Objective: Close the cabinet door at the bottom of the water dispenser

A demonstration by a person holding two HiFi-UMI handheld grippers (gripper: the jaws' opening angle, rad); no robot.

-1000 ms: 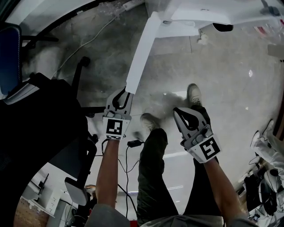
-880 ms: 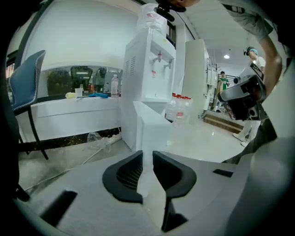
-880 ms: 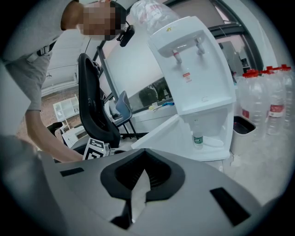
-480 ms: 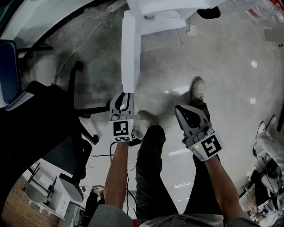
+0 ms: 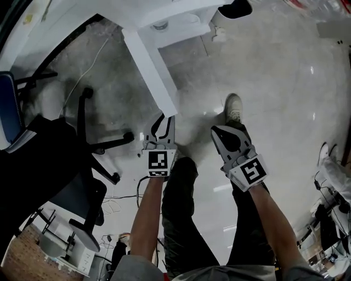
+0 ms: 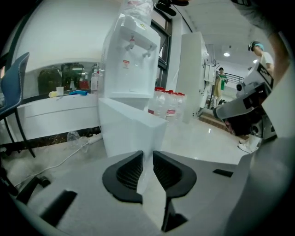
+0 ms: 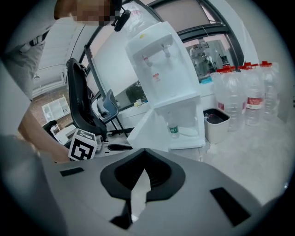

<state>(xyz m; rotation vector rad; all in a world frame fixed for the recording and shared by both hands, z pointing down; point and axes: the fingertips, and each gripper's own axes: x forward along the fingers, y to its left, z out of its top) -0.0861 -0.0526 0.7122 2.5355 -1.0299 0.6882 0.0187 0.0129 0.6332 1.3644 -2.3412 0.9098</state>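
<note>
The white cabinet door [image 5: 151, 66] stands swung out from the base of the water dispenser [image 5: 164, 13], its free edge toward me. My left gripper [image 5: 164, 119] is shut on that edge; in the left gripper view the door [image 6: 126, 131] runs between the pads of the left gripper [image 6: 147, 159], below the dispenser [image 6: 131, 60]. My right gripper [image 5: 222, 134] hangs over the floor to the right of the door, shut and holding nothing. The right gripper view shows the right gripper [image 7: 144, 171], the dispenser [image 7: 166, 69], the door [image 7: 147, 131] and a bottle [image 7: 173, 130] in the open cabinet.
A black office chair [image 5: 55, 164] and a blue chair [image 5: 11, 93] stand at the left. A cable [image 5: 98, 57] lies on the floor. Several water bottles [image 7: 244, 97] and a small bin [image 7: 215, 120] stand right of the dispenser. My legs and a shoe [image 5: 233, 107] are below.
The door has swung round with my left gripper on its edge; gripper and edge moved right in the head view. The right gripper shifted a little left and stays shut.
</note>
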